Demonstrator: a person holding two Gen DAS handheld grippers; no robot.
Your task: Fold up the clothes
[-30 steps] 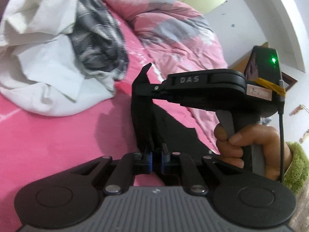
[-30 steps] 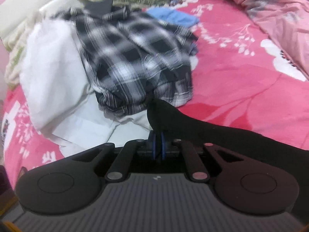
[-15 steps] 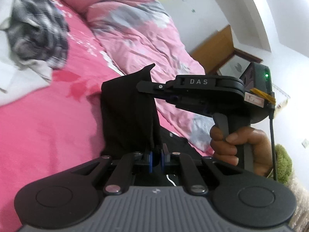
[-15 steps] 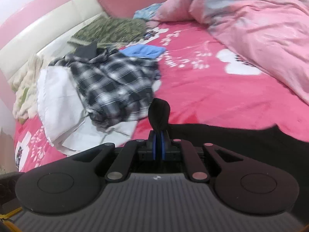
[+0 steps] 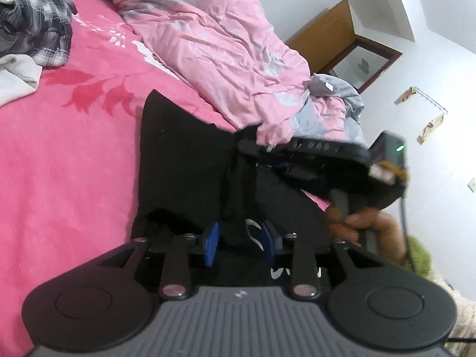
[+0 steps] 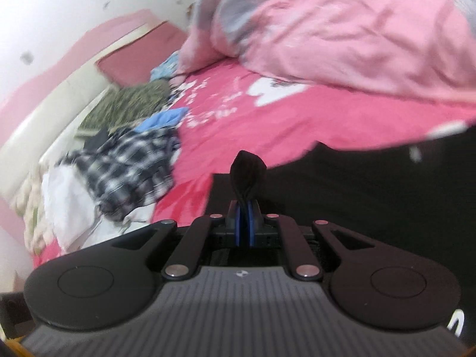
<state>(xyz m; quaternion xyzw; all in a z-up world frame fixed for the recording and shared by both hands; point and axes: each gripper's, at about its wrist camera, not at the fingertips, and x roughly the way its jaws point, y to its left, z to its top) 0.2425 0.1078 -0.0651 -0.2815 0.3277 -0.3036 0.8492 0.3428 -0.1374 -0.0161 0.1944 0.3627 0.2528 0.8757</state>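
Meanwhile, your right gripper (image 6: 244, 208) pinched a bunched corner of the black fabric garment (image 5: 184, 163), steadying it on the pink floral bedsheet (image 5: 65, 160), while your left gripper (image 5: 239, 238) stood wide, seemingly ready to regrip.

The right gripper (image 5: 321, 160) is motion-blurred, its label unreadable. The plaid shirt (image 5: 32, 26) is cut off at the frame edge. The clothes pile (image 6: 119, 160) is smeared.

**Left wrist view: jaws parted over black garment**

Left gripper (image 5: 239, 245) stood with blue pads (image 5: 210, 245) apart above the black garment (image 5: 181, 172) spread on the pink bedsheet (image 5: 65, 160). Right gripper (image 5: 321, 160), blurred, reached over the garment. Pink duvet (image 5: 214, 44) lay beyond.
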